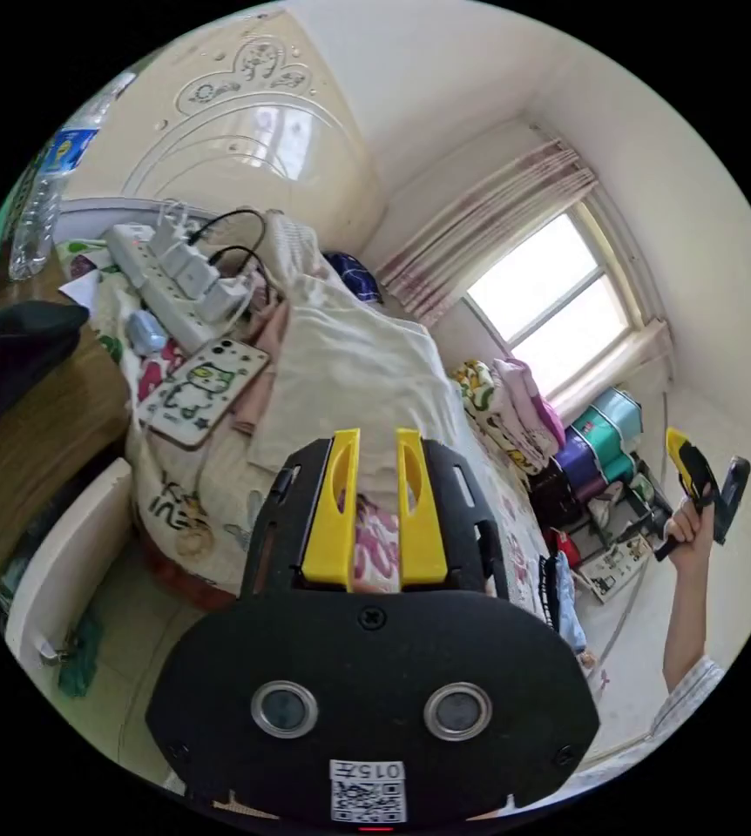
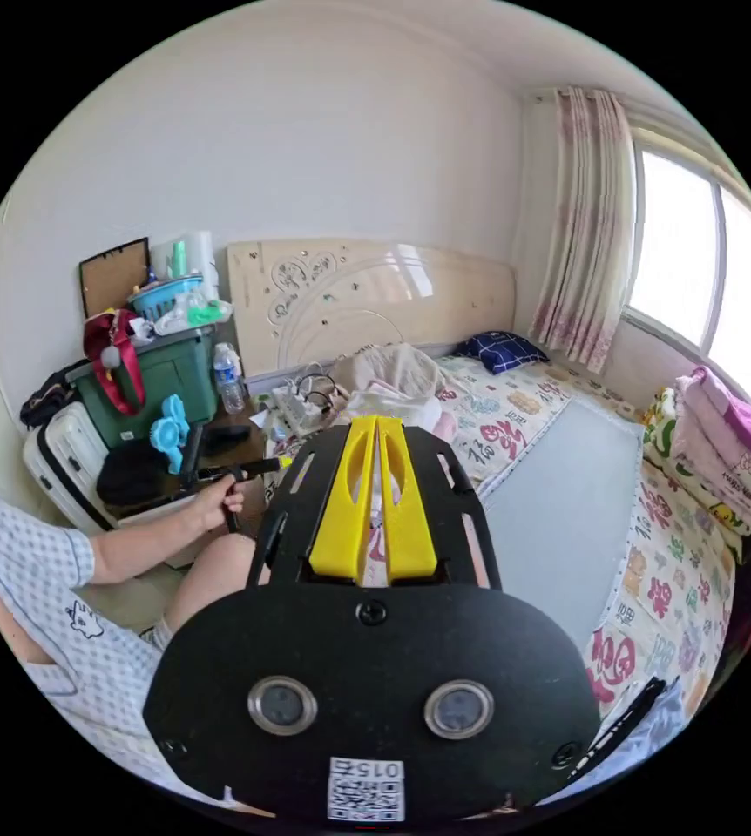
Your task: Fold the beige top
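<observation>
Left claw spread above soft, crumpled beige top; right claw pressed together.

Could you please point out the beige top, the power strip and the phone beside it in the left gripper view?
beige top (image 1: 349, 366): left gripper view, middle of the cloth.
power strip (image 1: 166, 292): left gripper view, its white body.
phone (image 1: 206, 390): left gripper view, its patterned back.

The right gripper, black with yellow jaws closed together on nothing, is hovering above the bed with the patterned sheet. A pale grey mat is lying on it. A pale heap of clothes is sitting near the carved cream headboard. A person's hand is gripping a black handle.
</observation>
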Motion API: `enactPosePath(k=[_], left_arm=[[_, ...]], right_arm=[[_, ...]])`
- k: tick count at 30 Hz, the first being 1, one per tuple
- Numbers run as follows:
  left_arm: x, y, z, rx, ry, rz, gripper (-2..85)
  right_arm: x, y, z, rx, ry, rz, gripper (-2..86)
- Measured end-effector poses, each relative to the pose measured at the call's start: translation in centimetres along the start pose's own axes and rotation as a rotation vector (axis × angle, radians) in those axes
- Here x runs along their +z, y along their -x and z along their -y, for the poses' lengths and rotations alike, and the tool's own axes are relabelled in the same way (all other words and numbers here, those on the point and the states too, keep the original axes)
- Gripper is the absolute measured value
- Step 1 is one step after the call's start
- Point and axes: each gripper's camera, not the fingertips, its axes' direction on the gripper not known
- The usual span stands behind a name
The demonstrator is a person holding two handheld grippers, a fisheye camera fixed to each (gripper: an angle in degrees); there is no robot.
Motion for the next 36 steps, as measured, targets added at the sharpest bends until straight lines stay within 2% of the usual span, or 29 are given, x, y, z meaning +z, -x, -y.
enactPosePath(k=[5,12,19,22,24,28,33,36], left_arm=[[2.8,5.1,2.1,-0.086,0.06,0.076,11.7],[6.6,6.9,3.1,-0.167,0.144,0.04,14.1],[3.1,5.1,2.6,-0.122,0.088,-0.015,2.7],[-0.1,3.2,2.2,-0.065,0.032,-0.013,1.0],[-2.8,0.7,1.9,-0.014,-0.028,-0.029,0.4],[-5.1,-5.3,1.4,0.113,-0.047,-0.097,0.1],[-3.3,-17.3,-5.6,0.334,0.019,-0.21,0.0],[-0.6,-20.8,-11.6,0.392,0.091,-0.261,0.0]], right_arm=[[4.3,-6.1,-11.0,0.06,0.037,0.086,-0.5],[4.2,-17.4,-27.2,0.193,0.079,0.136,-0.5],[1.0,-23.8,-41.8,0.174,0.108,0.1,-0.5],[-1.0,-26.5,-48.1,0.187,0.094,0.137,-0.5],[-2.6,-30.0,-53.1,0.239,0.058,0.27,-0.6],[-4.5,-34.1,-59.8,0.256,0.019,0.377,-0.5],[-9.7,-38.8,-67.7,0.201,-0.02,0.419,-0.4],[-13.5,-41.1,-71.8,0.145,-0.036,0.411,-0.1]])
